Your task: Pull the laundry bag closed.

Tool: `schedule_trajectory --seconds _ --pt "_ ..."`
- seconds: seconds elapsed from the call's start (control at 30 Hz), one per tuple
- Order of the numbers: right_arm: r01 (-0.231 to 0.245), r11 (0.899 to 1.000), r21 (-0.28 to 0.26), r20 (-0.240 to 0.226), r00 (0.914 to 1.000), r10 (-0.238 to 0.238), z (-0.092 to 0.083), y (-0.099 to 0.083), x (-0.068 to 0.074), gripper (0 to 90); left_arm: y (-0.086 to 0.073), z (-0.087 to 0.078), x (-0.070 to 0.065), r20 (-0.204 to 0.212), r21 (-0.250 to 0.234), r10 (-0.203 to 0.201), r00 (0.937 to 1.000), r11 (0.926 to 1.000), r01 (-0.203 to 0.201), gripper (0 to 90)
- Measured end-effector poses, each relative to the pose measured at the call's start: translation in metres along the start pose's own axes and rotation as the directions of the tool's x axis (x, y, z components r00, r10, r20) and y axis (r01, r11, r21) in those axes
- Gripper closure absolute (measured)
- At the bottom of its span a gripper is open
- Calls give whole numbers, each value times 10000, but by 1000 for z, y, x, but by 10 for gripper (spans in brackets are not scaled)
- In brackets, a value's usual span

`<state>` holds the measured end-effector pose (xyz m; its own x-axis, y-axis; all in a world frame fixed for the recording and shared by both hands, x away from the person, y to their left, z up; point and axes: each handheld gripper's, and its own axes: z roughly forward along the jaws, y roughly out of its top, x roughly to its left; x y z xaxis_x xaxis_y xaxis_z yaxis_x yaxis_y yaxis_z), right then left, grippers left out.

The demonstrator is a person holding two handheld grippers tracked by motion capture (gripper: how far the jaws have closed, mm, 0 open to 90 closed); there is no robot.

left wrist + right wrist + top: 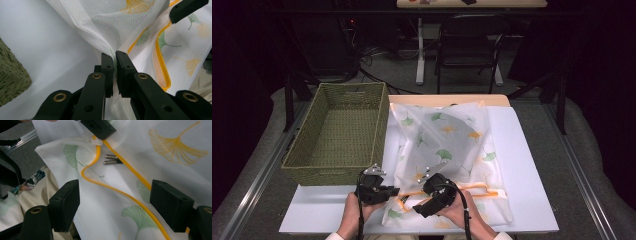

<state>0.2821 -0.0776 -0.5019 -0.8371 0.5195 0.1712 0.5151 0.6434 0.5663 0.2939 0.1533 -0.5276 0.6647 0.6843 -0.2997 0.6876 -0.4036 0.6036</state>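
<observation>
Left tool (114,57) clenched on a pinch of the mesh laundry bag (447,150) near its zipper end, apparently to hold the cloth taut so the zipper (117,190) can be worked. Right tool (113,203) released, jaws spread on either side of the orange zipper line without pressing it, seemingly lining up for the metal pull (111,159) just ahead. Bag spread flat on the white tabletop (532,190), right beside the woven basket (302,165), likely its destination.
</observation>
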Motion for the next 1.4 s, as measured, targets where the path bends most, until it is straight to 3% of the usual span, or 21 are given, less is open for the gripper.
schedule_trajectory --seconds 0.07,0.27,0.6,0.63,0.83,1.13,1.27,1.4 --pt "173 9998 38 26 9998 -173 7 4 3 284 0 1 0 1 113 -121 9999 9999 121 826" --pt "93 9989 459 -76 9999 -90 23 4 1 312 -5 2 8 214 788 -507 9985 9957 489 739" --pt "158 9990 429 -107 9998 -154 30 9 9 324 -9 0 14 421 1073 -632 9971 9925 584 859" --pt "113 9991 413 -152 9998 -107 31 10 10 326 -9 0 14 457 1016 -646 9969 9930 597 896" --pt "-8 9996 276 -52 10000 10 39 17 11 356 -9 -1 14 587 946 -649 9962 9938 592 900" --pt "-399 9988 273 156 9991 395 56 25 15 375 -10 -8 13 1182 361 -1049 9874 9942 1013 900" --pt "-356 9992 184 310 9989 350 59 28 18 372 -9 -8 10 1449 338 -944 9849 9953 904 900" --pt "-152 9996 250 737 9972 133 60 29 21 393 -8 -8 7 1464 252 -850 9856 9963 821 900"
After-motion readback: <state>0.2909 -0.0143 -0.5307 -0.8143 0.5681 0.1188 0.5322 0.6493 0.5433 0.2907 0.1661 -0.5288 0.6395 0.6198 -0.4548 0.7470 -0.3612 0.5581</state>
